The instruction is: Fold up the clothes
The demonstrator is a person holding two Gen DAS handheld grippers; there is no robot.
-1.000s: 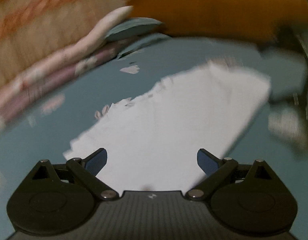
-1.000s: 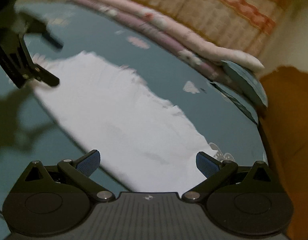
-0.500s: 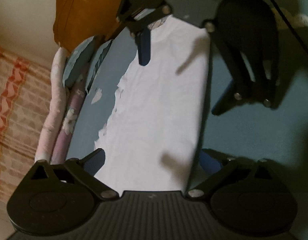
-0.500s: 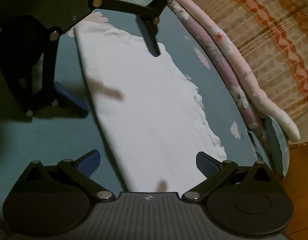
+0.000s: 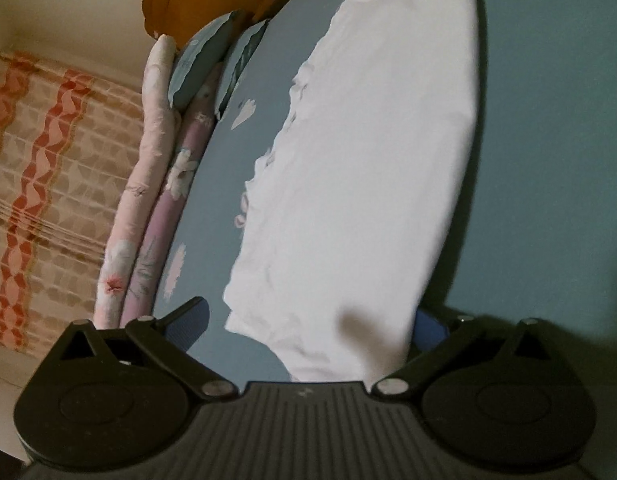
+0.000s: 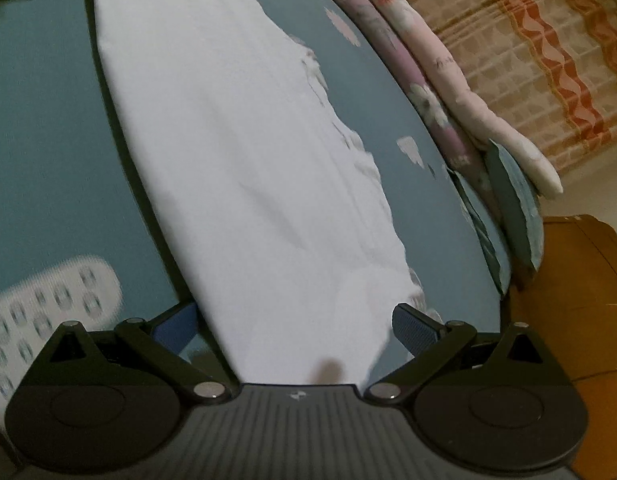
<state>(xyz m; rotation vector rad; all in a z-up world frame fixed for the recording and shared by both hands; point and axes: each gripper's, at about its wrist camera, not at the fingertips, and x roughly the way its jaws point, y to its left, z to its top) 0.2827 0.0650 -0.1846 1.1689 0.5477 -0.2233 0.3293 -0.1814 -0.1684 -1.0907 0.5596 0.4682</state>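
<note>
**White garment lies flat on the bed, both tongs spread at its ends**

A white garment [image 5: 368,168] is laid out as a long, narrow strip on a blue bedsheet [image 5: 548,160] printed with pale flowers. One long side runs as a straight, smooth edge; the other is ragged and frilly, with small folds bunching along it.

The left tongs [image 5: 308,322] are spread wide over one short end of the garment. The cloth passes between the two blue pads without either pressing on it: the left pad [image 5: 190,318] sits over bare sheet, clear of the ragged edge, and the right pad [image 5: 428,330] is partly hidden just beside the straight edge.

The right tongs [image 6: 294,326] are spread wide too, at the opposite short end. Here the cloth also runs between the pads, and one pad [image 6: 414,328] stands just beside the frilly corner, not gripping it. The other pad [image 6: 176,326] is partly covered by the straight edge.

Along the far side of the bed lies a rolled pink and purple floral quilt [image 6: 440,68], with a blue pillow [image 6: 512,204] at its end. Behind it hangs a curtain [image 6: 528,40] with orange wavy stripes. Brown wooden furniture [image 6: 576,300] stands by the pillow. A white patch with a dotted pattern [image 6: 44,308] shows on the sheet near the right tongs.
</note>
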